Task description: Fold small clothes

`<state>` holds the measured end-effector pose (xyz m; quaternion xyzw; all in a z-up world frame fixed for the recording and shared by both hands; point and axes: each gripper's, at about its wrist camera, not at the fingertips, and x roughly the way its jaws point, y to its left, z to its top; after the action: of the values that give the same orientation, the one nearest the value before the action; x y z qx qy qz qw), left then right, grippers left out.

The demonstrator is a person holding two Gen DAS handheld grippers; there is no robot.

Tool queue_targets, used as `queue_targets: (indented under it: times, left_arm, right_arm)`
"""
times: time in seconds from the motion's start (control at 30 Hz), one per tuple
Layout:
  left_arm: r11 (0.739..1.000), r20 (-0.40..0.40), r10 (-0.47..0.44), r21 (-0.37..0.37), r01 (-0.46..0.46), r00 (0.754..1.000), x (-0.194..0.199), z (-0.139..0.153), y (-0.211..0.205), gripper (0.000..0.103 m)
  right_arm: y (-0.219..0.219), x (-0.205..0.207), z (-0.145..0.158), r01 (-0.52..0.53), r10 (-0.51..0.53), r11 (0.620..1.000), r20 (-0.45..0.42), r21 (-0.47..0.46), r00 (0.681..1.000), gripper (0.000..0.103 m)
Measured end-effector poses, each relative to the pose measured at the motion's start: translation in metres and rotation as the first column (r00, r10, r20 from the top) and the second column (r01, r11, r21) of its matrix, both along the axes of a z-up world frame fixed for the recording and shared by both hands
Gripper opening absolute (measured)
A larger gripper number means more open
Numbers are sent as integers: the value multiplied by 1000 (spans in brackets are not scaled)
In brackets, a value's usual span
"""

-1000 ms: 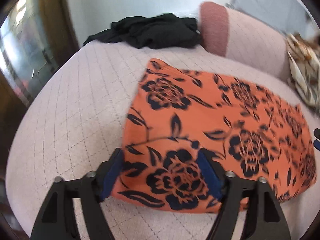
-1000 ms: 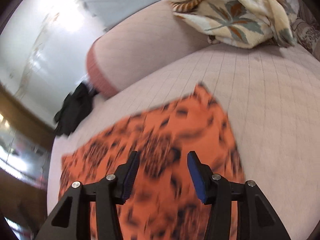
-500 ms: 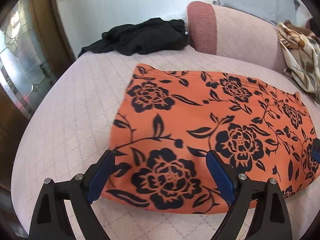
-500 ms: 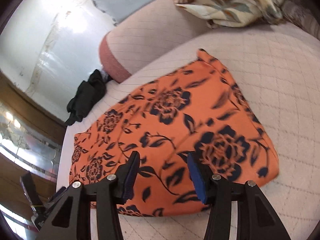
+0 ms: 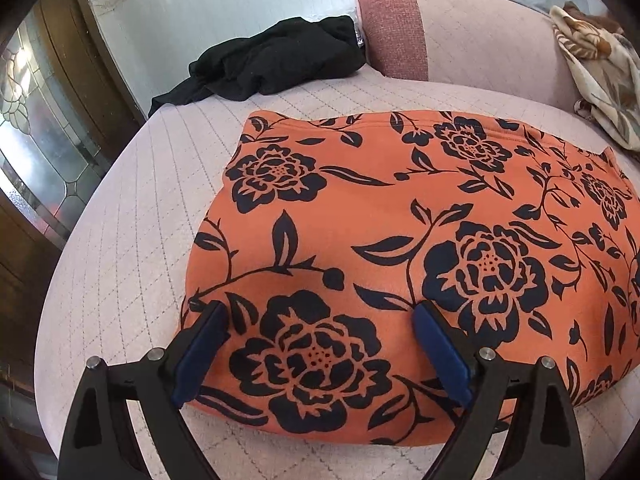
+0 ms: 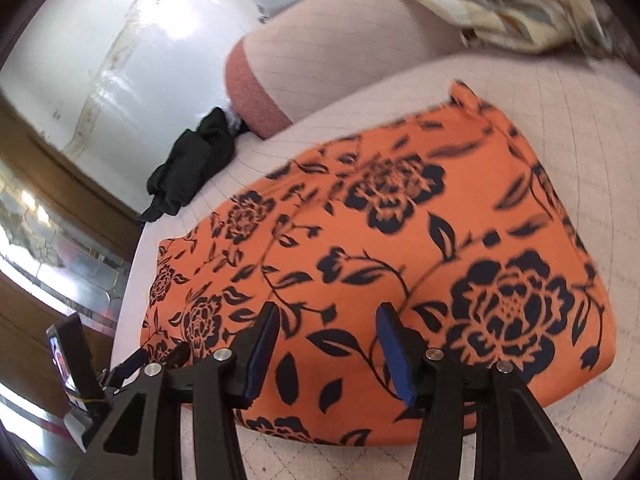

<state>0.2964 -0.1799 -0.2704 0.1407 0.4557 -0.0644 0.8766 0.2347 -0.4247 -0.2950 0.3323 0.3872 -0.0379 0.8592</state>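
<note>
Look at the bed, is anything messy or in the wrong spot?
The orange flowered cloth lies flat and neat. The black clothes sit crumpled in a heap at the bed's far edge, and a patterned blanket is bunched by the cushion. Nothing looks torn or spilled.

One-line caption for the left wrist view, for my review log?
Open left gripper poised over the near edge of an orange floral garment spread on a quilted bed, black clothes behind.

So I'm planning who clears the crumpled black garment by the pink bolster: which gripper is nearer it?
Left. The left gripper is over the orange floral cloth's end nearer the black garment; the right gripper is over its far end.
</note>
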Motion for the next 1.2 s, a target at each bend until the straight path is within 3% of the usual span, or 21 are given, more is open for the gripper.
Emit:
queue_targets:
  times: [0.13, 0.2, 0.27, 0.37, 0.5, 0.63, 0.77, 0.87, 0.97, 1.07, 1.2]
  left_arm:
    - [1000, 2, 2, -3, -2, 1000, -4, 1, 3, 94]
    - [1000, 1, 3, -4, -3, 1000, -4, 1, 3, 94]
    - [1000, 0, 2, -5, -2, 1000, -4, 1, 4, 94]
    - [1000, -2, 2, -8, -2, 1000, -4, 1, 5, 94]
    - [1000, -1, 2, -8, -2, 1000, -4, 1, 4, 94]
    - [1000, -1, 4, -9, -4, 1000, -3, 0, 4, 94]
    - [1000, -14, 8, -29, -8, 1000, -1, -1, 7, 95]
    - [998, -28, 17, -67, -18, 999, 4, 3, 15, 95]
    - [994, -2, 77, -79, -77, 997, 10, 10, 30, 95]
    - [982, 19, 161, -106, -159, 987, 19, 17, 52, 95]
    - [976, -63, 200, -78, -205, 978, 32, -2, 60, 95]
  right_arm:
    - [16, 3, 5, -59, 60, 998, 44, -13, 997, 54]
    - [28, 9, -3, -100, 101, 995, 20, -23, 995, 54]
    - [39, 18, -18, -148, 146, 988, -58, -34, 988, 55]
    - [47, 20, -16, -160, 154, 982, -66, -96, 986, 55]
    - [43, 12, -6, -123, 124, 991, 5, -47, 992, 54]
    - [56, 8, 7, -165, 172, 982, 74, -91, 982, 54]
    - [71, 23, -20, -233, 230, 971, -57, -51, 971, 55]
    - [72, 23, -11, -245, 242, 967, -43, -75, 969, 54]
    - [51, 17, -3, -174, 173, 983, -9, -63, 985, 54]
    - [11, 5, 3, -29, 30, 998, 13, -48, 999, 54]
    - [-40, -10, 4, 153, -153, 988, 0, -24, 988, 54]
